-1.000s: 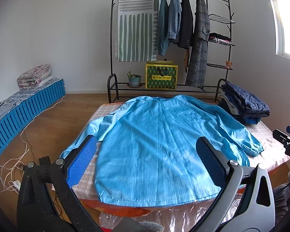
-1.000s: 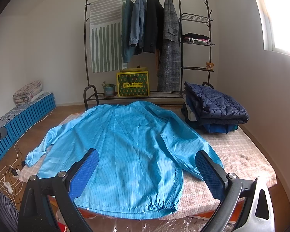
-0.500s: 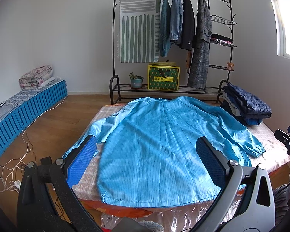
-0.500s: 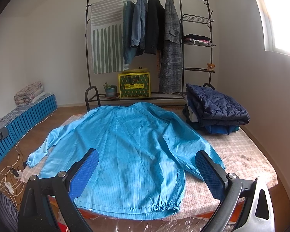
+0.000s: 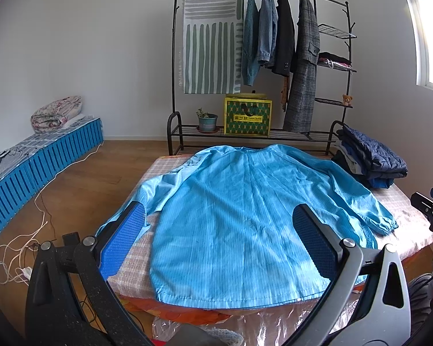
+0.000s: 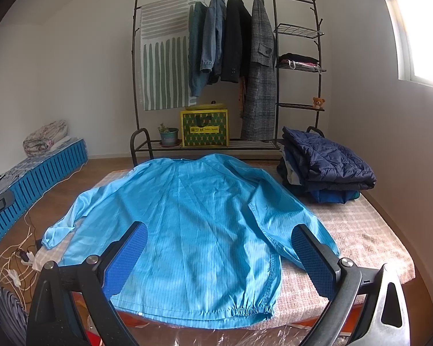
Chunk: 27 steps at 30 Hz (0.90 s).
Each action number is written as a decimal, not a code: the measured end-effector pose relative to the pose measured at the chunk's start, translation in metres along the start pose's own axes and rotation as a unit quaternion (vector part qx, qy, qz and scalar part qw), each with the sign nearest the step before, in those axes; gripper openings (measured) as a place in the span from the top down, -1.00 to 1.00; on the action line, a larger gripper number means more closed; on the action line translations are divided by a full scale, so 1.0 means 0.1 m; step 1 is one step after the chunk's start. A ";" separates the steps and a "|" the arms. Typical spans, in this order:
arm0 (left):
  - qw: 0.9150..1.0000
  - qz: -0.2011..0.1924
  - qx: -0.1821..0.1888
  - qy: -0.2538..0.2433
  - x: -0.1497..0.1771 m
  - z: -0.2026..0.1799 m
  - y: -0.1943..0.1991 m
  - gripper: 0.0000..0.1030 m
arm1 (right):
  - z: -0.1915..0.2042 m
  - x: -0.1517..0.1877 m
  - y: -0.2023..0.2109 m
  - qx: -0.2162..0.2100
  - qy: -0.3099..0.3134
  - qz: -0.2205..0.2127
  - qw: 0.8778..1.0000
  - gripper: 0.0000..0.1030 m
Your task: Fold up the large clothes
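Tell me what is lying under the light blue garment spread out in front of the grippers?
The light blue garment lies on a checked pink cover over a low bed. An orange layer shows below the near hem. What lies under the garment's middle is covered.

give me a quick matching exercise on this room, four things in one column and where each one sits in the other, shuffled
Things:
1. light blue long-sleeved garment
2. folded navy quilted jacket
3. small brown teddy bear
4. yellow and green patterned bag

Places:
A. side shelf of the rack
B. spread flat on the checked mattress
C. bottom rail of the rack, beside the potted plant
D. on top of the clothes pile

Pairs: 1-B, 2-D, 3-A, 4-C
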State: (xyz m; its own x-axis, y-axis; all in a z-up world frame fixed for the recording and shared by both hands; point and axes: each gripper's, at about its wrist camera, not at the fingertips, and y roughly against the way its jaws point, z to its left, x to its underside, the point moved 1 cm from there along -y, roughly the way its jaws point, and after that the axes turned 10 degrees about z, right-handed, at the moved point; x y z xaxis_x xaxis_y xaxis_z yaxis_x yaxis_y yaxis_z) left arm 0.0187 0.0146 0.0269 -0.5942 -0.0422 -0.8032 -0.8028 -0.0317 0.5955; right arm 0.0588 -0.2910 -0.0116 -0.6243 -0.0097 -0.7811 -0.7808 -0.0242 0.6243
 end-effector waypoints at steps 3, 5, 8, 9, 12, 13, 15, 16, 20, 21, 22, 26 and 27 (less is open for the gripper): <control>1.000 0.001 -0.008 0.002 0.06 0.06 -0.02 -1.00 | 0.04 -0.02 -0.02 0.002 0.003 0.005 1.000 -0.97; 1.000 0.003 -0.012 0.004 0.09 0.09 -0.03 -1.00 | 0.10 -0.04 -0.02 0.001 0.008 0.003 1.000 -0.97; 1.000 0.005 -0.024 0.009 0.09 0.15 -0.11 -1.00 | 0.17 -0.09 -0.03 0.000 0.016 -0.004 1.000 -0.97; 1.000 0.006 -0.029 0.010 0.08 0.17 -0.14 -1.00 | 0.19 -0.10 -0.03 -0.003 0.016 -0.005 1.000 -0.97; 0.999 0.006 -0.045 0.010 0.06 0.24 -0.21 -1.00 | 0.24 -0.14 -0.09 -0.013 0.017 -0.006 1.000 -0.97; 0.999 0.005 -0.051 0.011 0.06 0.28 -0.24 -1.00 | 0.27 -0.16 -0.11 -0.014 0.019 -0.006 1.000 -0.97; 0.998 0.006 -0.059 0.018 0.04 0.36 -0.28 -1.00 | 0.32 -0.19 -0.15 -0.019 0.022 -0.005 1.000 -0.97; 0.998 0.008 -0.064 0.021 0.01 0.41 -0.31 -1.00 | 0.34 -0.20 -0.17 -0.024 0.025 -0.007 0.999 -0.97; 0.996 0.014 -0.080 0.024 -0.10 0.62 -0.40 -1.00 | 0.50 -0.32 -0.22 -0.045 0.037 -0.016 0.998 -0.97; 0.996 0.017 -0.082 0.028 -0.13 0.68 -0.42 -1.00 | 0.55 -0.36 -0.25 -0.053 0.041 -0.016 0.998 -0.97; 0.995 0.018 -0.086 0.036 -0.17 0.79 -0.43 -1.00 | 0.61 -0.40 -0.27 -0.060 0.047 -0.017 0.997 -0.97; 0.993 0.023 -0.095 0.059 -0.31 1.20 -0.53 -1.00 | 0.89 -0.57 -0.38 -0.080 0.075 -0.037 0.993 -0.97; 0.992 0.028 -0.097 0.069 -0.33 1.33 -0.58 -0.97 | 0.97 -0.60 -0.42 -0.085 0.083 -0.046 0.992 -0.97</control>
State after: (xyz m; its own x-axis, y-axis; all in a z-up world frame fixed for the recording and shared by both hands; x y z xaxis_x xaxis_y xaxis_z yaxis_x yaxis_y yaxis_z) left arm 0.0785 0.1508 0.0169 -0.6146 -0.1856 -0.7667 -0.7356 -0.2163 0.6420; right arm 0.1263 -0.1923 0.0099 -0.5276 -0.1641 -0.8335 -0.8094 -0.2005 0.5519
